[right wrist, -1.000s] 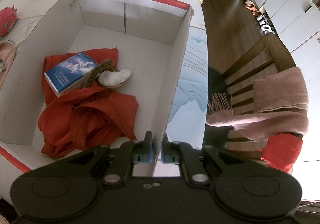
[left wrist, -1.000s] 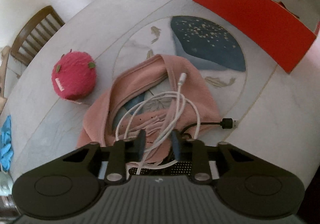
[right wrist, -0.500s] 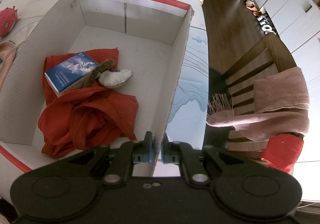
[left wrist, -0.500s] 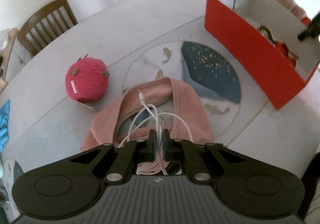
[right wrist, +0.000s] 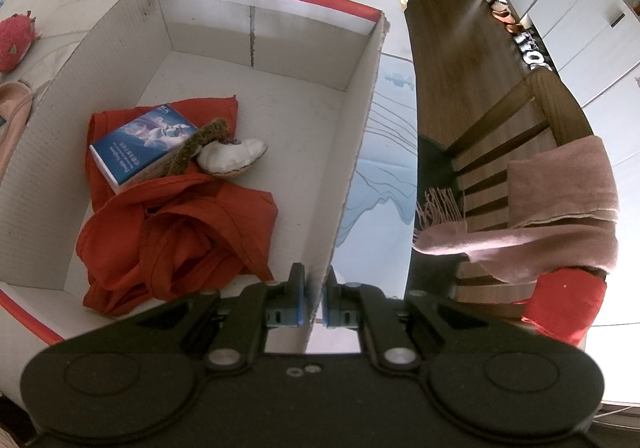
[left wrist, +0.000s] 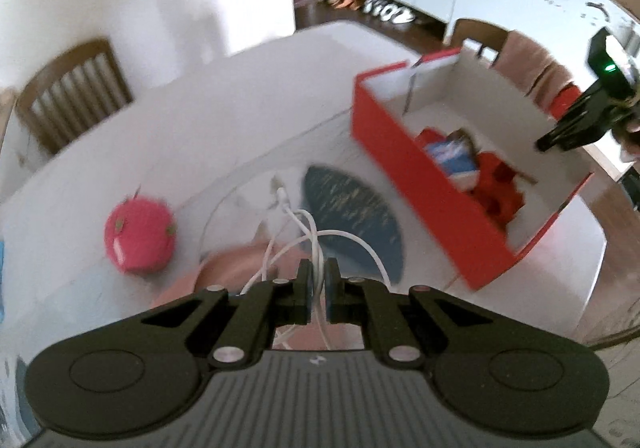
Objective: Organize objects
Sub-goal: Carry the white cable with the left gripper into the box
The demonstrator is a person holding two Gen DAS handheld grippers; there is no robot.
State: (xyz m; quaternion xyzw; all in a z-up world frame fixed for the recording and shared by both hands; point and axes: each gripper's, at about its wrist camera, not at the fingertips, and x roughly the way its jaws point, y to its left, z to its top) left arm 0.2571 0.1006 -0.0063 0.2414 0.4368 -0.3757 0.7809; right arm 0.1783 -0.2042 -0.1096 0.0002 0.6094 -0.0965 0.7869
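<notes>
My left gripper (left wrist: 318, 290) is shut on a white charging cable (left wrist: 316, 236) and holds its loops lifted above a pink garment (left wrist: 236, 268) on the table. The red cardboard box (left wrist: 416, 184) stands to the right, open at the top. My right gripper (right wrist: 314, 302) is shut on the box's right wall (right wrist: 356, 152). Inside the box lie a red cloth (right wrist: 176, 232), a blue book (right wrist: 140, 144) and a white shell-like object (right wrist: 232, 158).
A pink strawberry plush (left wrist: 140, 240) sits on the white table (left wrist: 224, 120) to the left. A dark blue mat (left wrist: 352, 216) lies under the cable. Wooden chairs stand at the far left (left wrist: 68, 92) and right (right wrist: 520, 152), the right one draped with a pink scarf (right wrist: 560, 208).
My left gripper closed on the white cable and lifted it up off the pink garment, tilting toward the box. My right gripper stayed clamped on the box wall.
</notes>
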